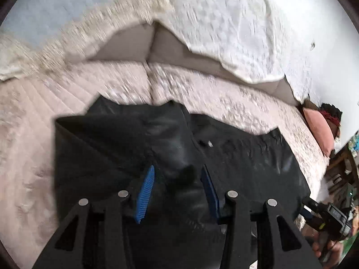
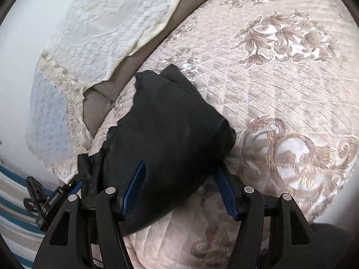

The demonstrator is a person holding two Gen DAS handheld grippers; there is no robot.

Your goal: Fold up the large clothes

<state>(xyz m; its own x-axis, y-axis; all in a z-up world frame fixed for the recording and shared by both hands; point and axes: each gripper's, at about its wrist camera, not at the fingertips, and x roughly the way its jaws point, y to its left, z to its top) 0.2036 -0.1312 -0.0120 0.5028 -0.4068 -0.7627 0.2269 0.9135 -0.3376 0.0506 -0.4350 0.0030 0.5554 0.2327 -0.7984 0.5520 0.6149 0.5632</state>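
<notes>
A bed [image 2: 291, 94] covered in a pale pink quilted spread with a woven floral pattern fills most of both views. Along its far side lies a white textured blanket [image 1: 235, 27] with a fringed edge, draped over grey cushions [image 1: 139, 44] set against a white wall. On the spread lies the black garment [image 1: 134, 139], partly folded into a thick dark bundle with its layers overlapping; in the right wrist view it sits near the blanket's edge, its far corners pointing toward the cushions. A pink pillow [image 1: 320, 130] rests at one end of the bed in the left wrist view, with something dark and red just behind it.

The left claw [image 1: 177, 190] hovers right over the garment, its blue pads spread wide with black cloth showing between them; whether they touch the fabric is unclear. The right claw [image 2: 179, 188] is also spread wide, its blue pads straddling the near edge of the garment without pinching it.
</notes>
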